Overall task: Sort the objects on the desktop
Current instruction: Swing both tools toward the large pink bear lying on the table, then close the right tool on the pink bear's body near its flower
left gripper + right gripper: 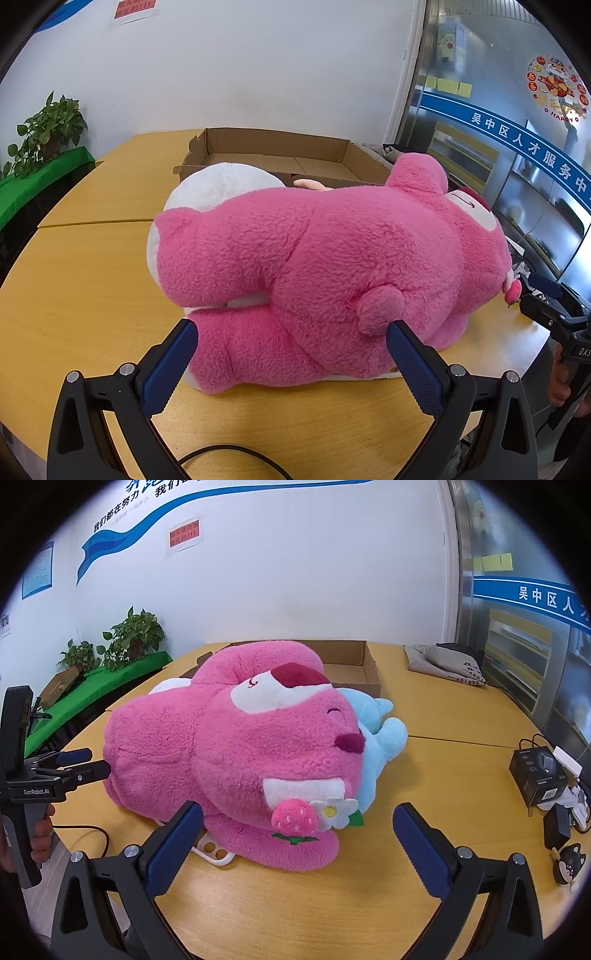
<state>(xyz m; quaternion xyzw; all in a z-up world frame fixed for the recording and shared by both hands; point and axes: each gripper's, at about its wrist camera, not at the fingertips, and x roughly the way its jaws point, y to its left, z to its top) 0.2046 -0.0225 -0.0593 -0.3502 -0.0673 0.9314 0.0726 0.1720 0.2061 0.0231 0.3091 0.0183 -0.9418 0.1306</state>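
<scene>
A big pink plush bear point(332, 266) lies on its side on the wooden table point(85, 295), over a white plush point(221, 181). My left gripper point(291, 343) is open, its blue fingers on either side of the bear's rear leg. In the right wrist view the bear point(229, 746) faces me, with a strawberry and flower on its paw point(314, 814) and a light blue plush point(384, 734) behind its head. My right gripper point(297, 823) is open around that paw. An open cardboard box point(280, 158) stands behind the toys.
A white plastic piece point(216, 851) pokes out from under the bear. A black box point(537, 771), chargers and a small black figurine point(567, 866) sit at the right. A grey bag point(443, 661) lies far right. Potted plants point(133, 635) stand on a green shelf at the left.
</scene>
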